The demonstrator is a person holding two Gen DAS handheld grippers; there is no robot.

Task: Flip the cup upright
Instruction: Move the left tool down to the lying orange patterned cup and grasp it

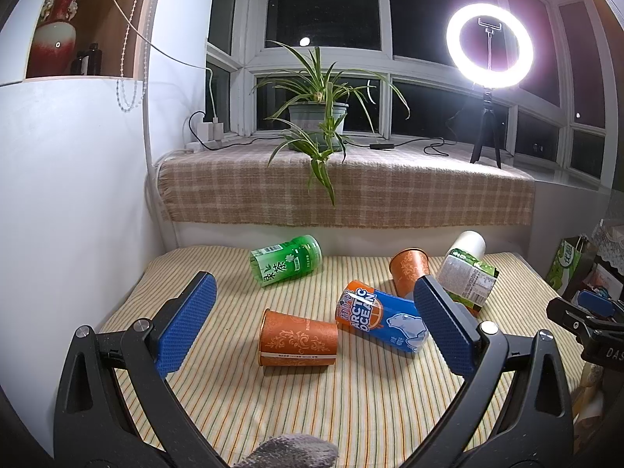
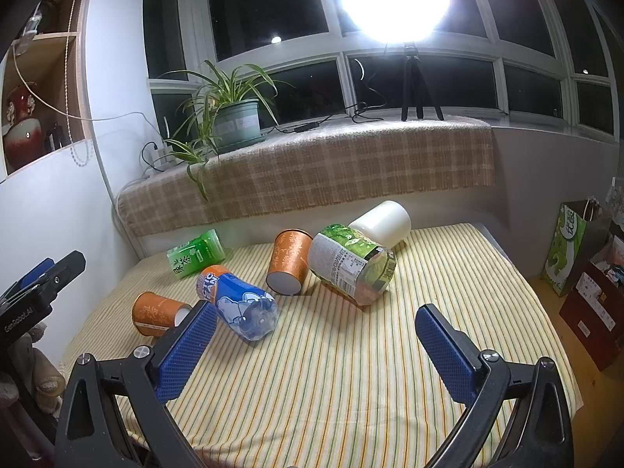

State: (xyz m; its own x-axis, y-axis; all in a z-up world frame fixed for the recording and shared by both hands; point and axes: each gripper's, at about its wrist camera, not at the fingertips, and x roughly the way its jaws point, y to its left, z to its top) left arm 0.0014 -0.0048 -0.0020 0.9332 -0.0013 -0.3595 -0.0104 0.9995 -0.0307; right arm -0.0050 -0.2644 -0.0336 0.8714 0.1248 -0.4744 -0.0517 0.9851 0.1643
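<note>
So the striped table (image 1: 351, 397) is pretty cluttered. Nearest orange cup (image 1: 298, 338) is lying on its side, bottom end toward the left wrist cam, and the Arctic Ocean bottle (image 1: 380, 319) is lying right up against it on the right. A second orange cup (image 1: 409, 271) is tipped over farther back, just beside a green-label jar (image 1: 466, 277) that also lies on its side, with a white cup (image 1: 470, 243) down behind that. A green tea bottle (image 1: 286, 260) lies off by itself near the back left. Behind it all there's a checked cloth (image 1: 347, 191) on the sill with a spider plant (image 1: 318, 117) and a ring light (image 1: 489, 45).

From the right wrist cam the ring light blows out to a white blob, and the near orange cup is partly hidden behind that gripper's finger. In the left view the far orange cup and the jar are partly covered by a finger too.

Left gripper (image 1: 314, 325) has its fingers spread wide, nothing between them, hanging above the near cup and bottle. Right gripper (image 2: 316, 347) is likewise wide apart and empty, over bare cloth
</note>
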